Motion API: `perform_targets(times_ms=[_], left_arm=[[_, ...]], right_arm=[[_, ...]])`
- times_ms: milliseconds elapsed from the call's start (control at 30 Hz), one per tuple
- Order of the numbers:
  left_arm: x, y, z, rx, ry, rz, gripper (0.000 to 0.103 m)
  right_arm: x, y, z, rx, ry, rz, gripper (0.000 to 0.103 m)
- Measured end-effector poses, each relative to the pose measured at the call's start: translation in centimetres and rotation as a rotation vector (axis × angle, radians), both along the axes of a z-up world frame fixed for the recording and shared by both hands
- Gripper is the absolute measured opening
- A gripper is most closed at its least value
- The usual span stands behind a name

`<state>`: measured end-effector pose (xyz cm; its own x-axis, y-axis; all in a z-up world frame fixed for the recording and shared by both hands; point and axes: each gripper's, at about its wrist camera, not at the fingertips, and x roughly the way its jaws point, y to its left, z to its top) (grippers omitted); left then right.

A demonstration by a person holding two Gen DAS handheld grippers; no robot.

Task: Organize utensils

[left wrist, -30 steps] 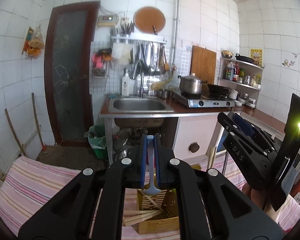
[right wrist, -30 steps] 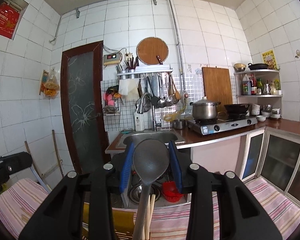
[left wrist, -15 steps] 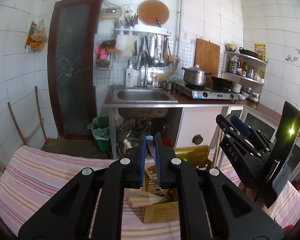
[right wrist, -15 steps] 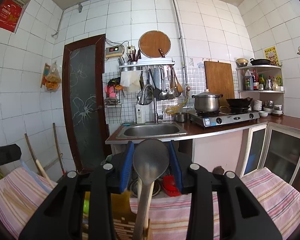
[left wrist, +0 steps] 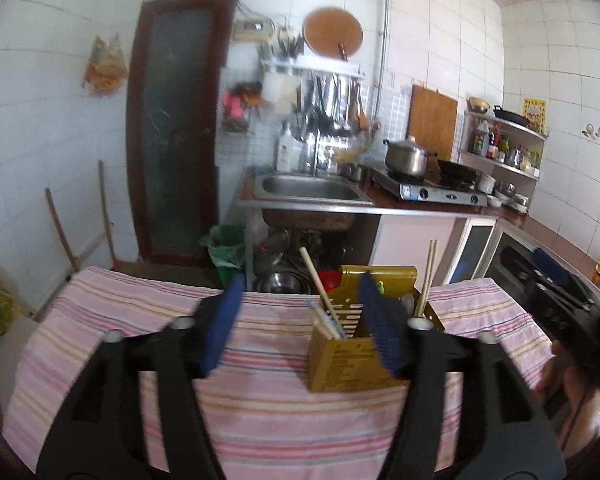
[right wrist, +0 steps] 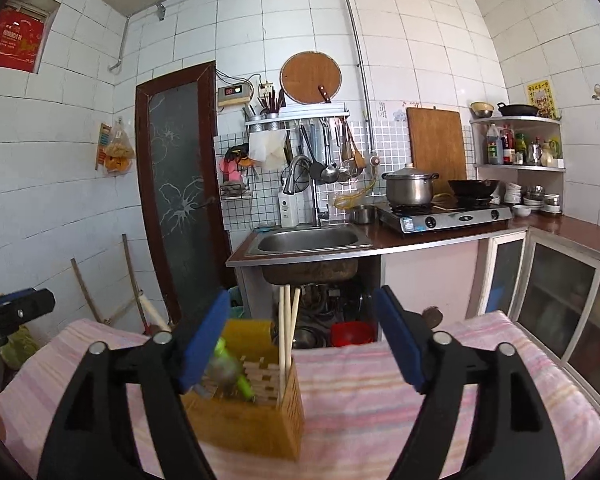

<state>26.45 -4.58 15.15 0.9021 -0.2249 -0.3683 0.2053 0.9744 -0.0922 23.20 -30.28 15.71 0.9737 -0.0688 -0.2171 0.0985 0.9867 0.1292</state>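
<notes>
Now left gripper (left wrist: pixel 300 320), right gripper (right wrist: pixel 302 342) gape empty — slotted yellow holder (left wrist: pixel 350 360), wooden chopsticks (right wrist: pixel 288 332) upright.

Yellow utensil holder (left wrist: pixel 350 354) upright on cloth, w/ chopsticks (right wrist: pixel 287 330) inside

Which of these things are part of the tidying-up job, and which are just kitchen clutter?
Part of the job: yellow utensil holder, chopsticks standing in it, left tongs, right tongs.

Just there: sink, pot, wok, striped cloth.
</notes>
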Motion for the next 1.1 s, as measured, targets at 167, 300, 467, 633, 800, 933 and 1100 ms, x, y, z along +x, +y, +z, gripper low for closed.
perform_targets(times_ms=[167,300,467,633,800,933,1100], left_arm=[[-7.2,2.0,-0.2,0.015,-0.106,0.061,0.098],[-12.1,3.3,-2.1,0.007,-0.119,0.077,0.098],[-16.5,4.5,-6.2,-0.018,-0.080,0.053,0.098],[-18.6,5.0,-10.1,-0.018,-0.042,0.052,0.098],[-19.6,4.6,-13.0,0.023,-0.043,0.045,0.098],[-20.1,4.3,-14.2,0.035,-0.062,0.056,0.098],[-20.8,3.5,-15.3,0.075,-0.092,0.064,0.098]], right_arm=[[-7.3,0.8,-0.2,0.042,0.017,0.013,0.094],[-11.9,1.9,-1.8,0.044,0.029,0.008,0.098],[-16.3,3.7,-5.0,0.050,0.049,0.010,0.098],[-18.3,5.4,-8.3,0.027,0.067,0.017,0.099],[-18.8,6.5,-11.0,0.007,0.104,0.033,0.098],[-19.1,7.2,-12.4,-0.034,0.104,0.026,0.098],[-19.8,7.0,-13.4,-0.016,0.096,0.016,0.099]])
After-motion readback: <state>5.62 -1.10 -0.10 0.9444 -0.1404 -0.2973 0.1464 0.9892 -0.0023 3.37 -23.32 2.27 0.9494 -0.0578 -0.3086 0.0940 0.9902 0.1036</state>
